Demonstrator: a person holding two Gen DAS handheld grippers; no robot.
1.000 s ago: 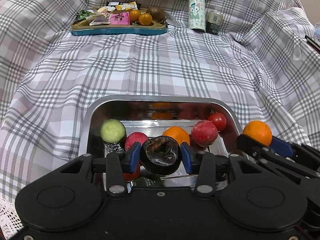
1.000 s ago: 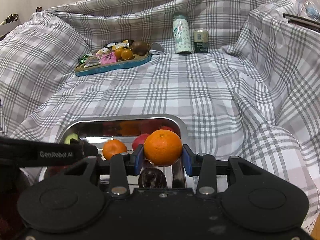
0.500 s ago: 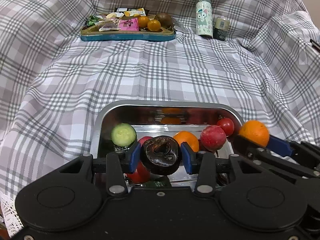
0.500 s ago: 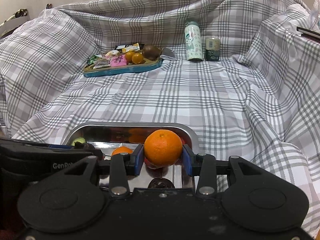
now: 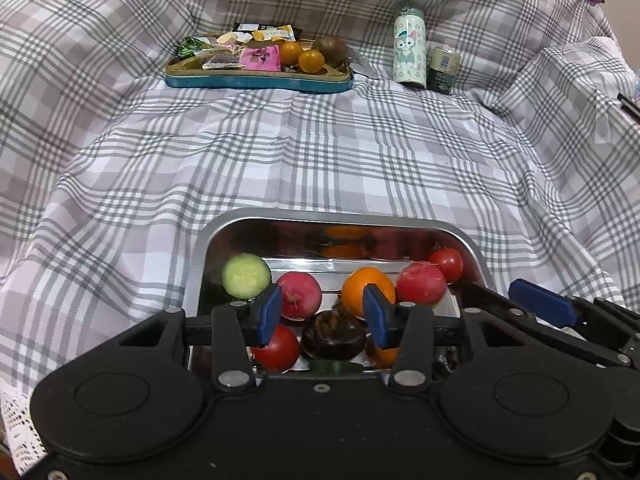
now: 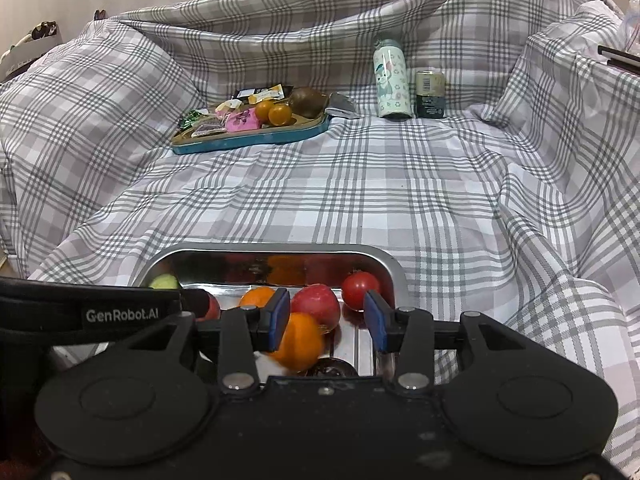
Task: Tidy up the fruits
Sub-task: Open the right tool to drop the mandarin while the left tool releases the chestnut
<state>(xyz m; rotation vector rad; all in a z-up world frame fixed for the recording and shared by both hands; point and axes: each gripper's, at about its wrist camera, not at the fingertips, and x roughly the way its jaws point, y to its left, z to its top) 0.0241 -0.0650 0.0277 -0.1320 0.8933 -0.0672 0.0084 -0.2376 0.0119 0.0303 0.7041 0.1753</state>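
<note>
A steel tray [image 5: 208, 248] lies on the plaid cloth just under both grippers. It holds a cucumber slice [image 5: 246, 276], two red round fruits [image 5: 300, 294], tomatoes [image 5: 447, 265], an orange [image 5: 366, 290] and a dark brown fruit [image 5: 334, 336]. My left gripper [image 5: 322, 315] hovers over the tray with its jaws opening; the dark fruit lies below them, untouched. In the right wrist view my right gripper [image 6: 325, 320] is also opening. A second orange [image 6: 300, 342] rests in the tray [image 6: 384, 260] under its left finger, free of the pads.
At the back, a teal tray [image 5: 260, 80] carries snack packets, small oranges and a kiwi. A patterned bottle [image 5: 409, 54] and a dark can [image 5: 443, 65] stand to its right. The cloth rises in folds on both sides.
The left gripper opened and the dark fruit dropped from its pads into the tray. The right gripper let go of its orange, which now lies in the tray.
</note>
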